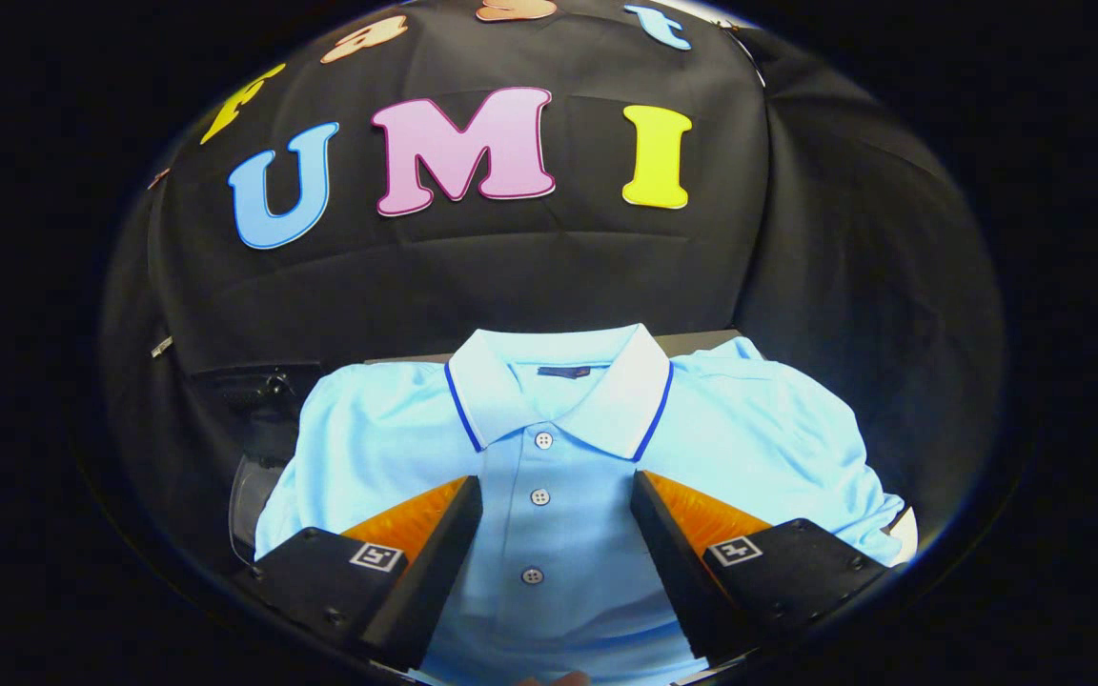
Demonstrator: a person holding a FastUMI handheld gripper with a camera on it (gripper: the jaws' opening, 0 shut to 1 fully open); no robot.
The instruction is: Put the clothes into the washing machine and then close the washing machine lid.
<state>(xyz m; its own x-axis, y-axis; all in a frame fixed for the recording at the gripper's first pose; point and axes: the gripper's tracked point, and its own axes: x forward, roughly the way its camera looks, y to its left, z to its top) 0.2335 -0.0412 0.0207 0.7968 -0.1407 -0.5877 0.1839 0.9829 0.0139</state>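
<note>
Gripper (557, 491) sits low over a light blue polo shirt (749, 429), fingers (435, 534) spread wide with a clear gap between them, nothing pinched. The shirt lies flat and face up, front side showing, spread across a counter (701, 338) of which just a thin strip shows behind the collar. Button placket (538, 495) runs straight down the gap between the fingers: three buttons visible, the top one just ahead of the tips, the middle one level with the tips, the lowest well back between the fingers. Collar (559, 381) is white with a dark blue trim line on each flap, folded open, lying just beyond the fingertips and centred on them. A small dark label shows inside the neck (not legible). Both fingers overlap the shirt's chest either side of the placket; cannot tell whether they touch the fabric or hover over it. Shirt shoulders and sleeves fan out wider than the fingers on both sides, the right sleeve wrinkled near its edge. To the left of the shirt, beside the left finger, a dark object with a curved transparent edge (249, 486) (can't identify it, too dark). Black cloth booth wall (549, 267) stands behind the counter.
</note>
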